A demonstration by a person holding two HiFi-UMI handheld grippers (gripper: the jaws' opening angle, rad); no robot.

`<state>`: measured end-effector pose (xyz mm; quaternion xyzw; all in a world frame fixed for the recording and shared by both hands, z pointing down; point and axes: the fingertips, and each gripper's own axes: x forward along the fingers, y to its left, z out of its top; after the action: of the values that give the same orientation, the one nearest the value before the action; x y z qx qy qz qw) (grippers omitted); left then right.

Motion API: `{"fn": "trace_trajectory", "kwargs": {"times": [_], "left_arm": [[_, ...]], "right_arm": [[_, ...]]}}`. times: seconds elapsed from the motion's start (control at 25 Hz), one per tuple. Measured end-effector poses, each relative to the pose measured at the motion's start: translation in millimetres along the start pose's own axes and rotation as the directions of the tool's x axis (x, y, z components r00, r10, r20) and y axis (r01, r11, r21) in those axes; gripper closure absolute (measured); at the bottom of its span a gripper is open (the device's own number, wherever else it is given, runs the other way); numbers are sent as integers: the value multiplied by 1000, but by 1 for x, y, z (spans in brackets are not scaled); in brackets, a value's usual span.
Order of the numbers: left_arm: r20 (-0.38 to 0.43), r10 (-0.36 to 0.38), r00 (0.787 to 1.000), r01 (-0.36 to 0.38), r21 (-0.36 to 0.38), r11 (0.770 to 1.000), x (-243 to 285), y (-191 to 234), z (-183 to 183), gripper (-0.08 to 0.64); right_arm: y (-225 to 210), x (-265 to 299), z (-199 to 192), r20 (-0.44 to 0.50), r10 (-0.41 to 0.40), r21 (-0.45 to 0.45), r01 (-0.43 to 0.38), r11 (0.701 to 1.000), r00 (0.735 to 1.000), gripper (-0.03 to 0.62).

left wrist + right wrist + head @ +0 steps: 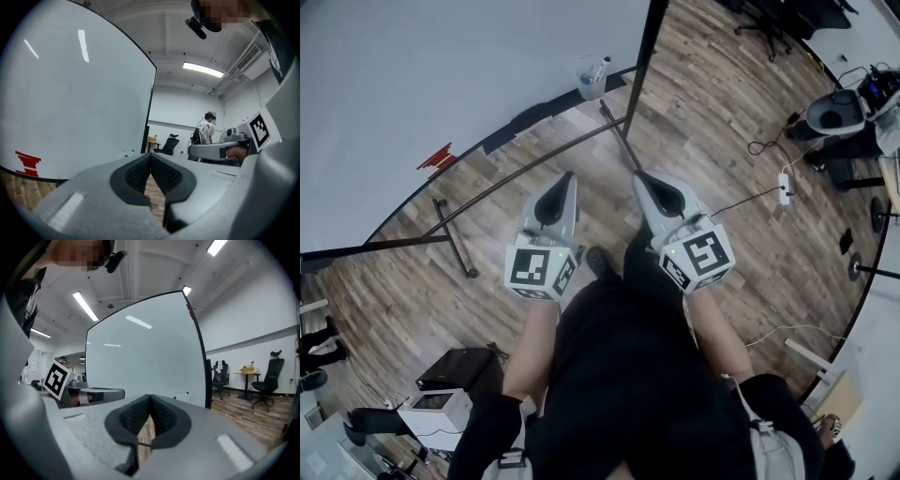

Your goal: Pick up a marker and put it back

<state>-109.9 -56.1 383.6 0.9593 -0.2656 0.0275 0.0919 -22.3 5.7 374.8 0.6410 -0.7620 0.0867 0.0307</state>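
A clear cup (592, 77) with markers in it stands at the whiteboard's (441, 84) lower edge, far ahead of both grippers. In the gripper views it shows only as small specks (127, 153) (180, 396). My left gripper (565, 178) is held out at waist height, its jaws shut tip to tip (150, 155) with nothing between them. Beside it my right gripper (643, 178) is also shut and empty (150, 397). Both point toward the whiteboard's right end.
The whiteboard stands on a black frame with floor legs (455, 239). A red mark (438, 157) is on the board. A power strip (785, 187) and cables lie on the wood floor at right, near office chairs (769, 23). A person (206, 129) stands far back.
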Motion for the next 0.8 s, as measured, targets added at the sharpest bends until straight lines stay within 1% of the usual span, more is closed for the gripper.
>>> {"fn": "trace_trajectory", "kwargs": {"times": [0.16, 0.28, 0.52, 0.6, 0.8], "left_arm": [[7, 2, 1000, -2, 4, 1000, -5, 0, 9, 549], [2, -11, 1000, 11, -1, 1000, -7, -3, 13, 550], [-35, -28, 999, 27, -8, 1000, -5, -8, 4, 549], [-33, -33, 999, 33, -15, 999, -4, -9, 4, 549], [-25, -36, 999, 36, -4, 999, 1, -8, 8, 549]], "right_arm": [[3, -4, 10, 11, -10, -13, 10, 1000, 1000, 591], [4, -6, 12, 15, -17, -15, 18, 1000, 1000, 591], [4, -8, 10, 15, -20, -15, 21, 1000, 1000, 591], [4, -9, 11, 14, -24, -14, 24, 1000, 1000, 591], [-1, -7, 14, 17, -32, -18, 32, 999, 999, 591]]}}
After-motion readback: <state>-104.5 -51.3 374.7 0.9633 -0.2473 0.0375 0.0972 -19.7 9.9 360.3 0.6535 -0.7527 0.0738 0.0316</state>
